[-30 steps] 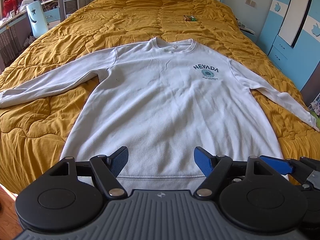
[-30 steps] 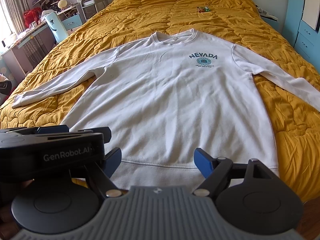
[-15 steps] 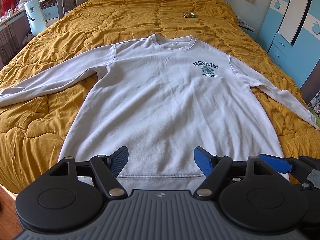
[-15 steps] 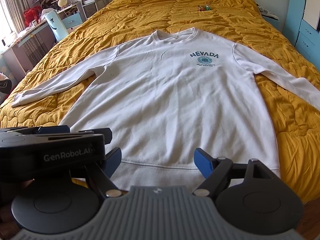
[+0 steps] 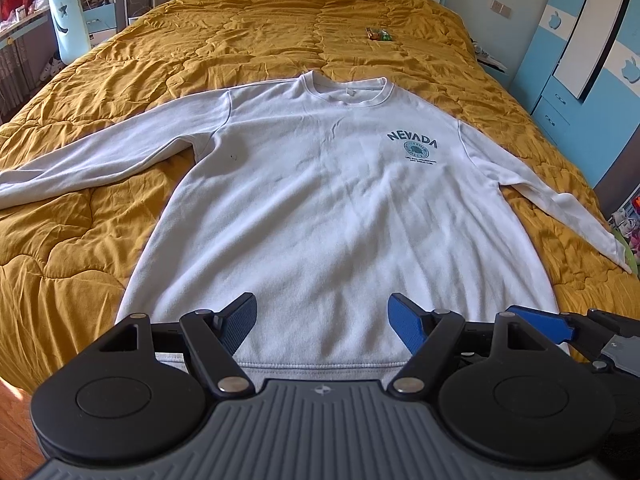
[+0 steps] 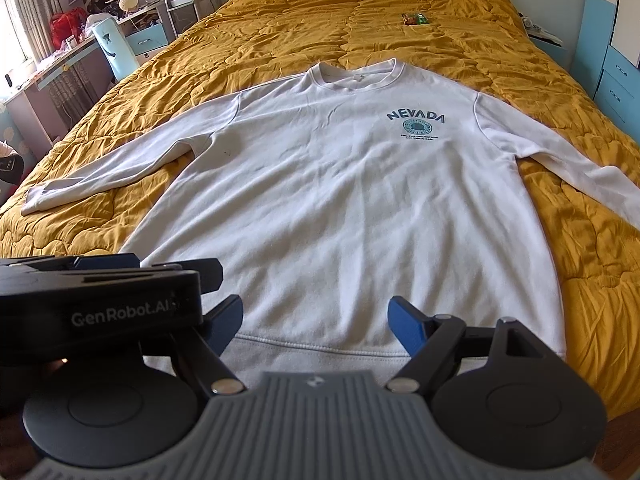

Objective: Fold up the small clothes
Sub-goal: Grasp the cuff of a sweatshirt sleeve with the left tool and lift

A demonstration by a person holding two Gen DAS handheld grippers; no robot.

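a white long-sleeved sweatshirt with a dark "nevada" chest print point(image 5: 336, 208) lies flat, sleeves spread, on a mustard-yellow quilted bedspread point(image 5: 280, 32). the left gripper point(image 5: 323, 322) and the right gripper point(image 6: 316, 322) hover side by side over its hem, both with jaws spread wide and holding nothing
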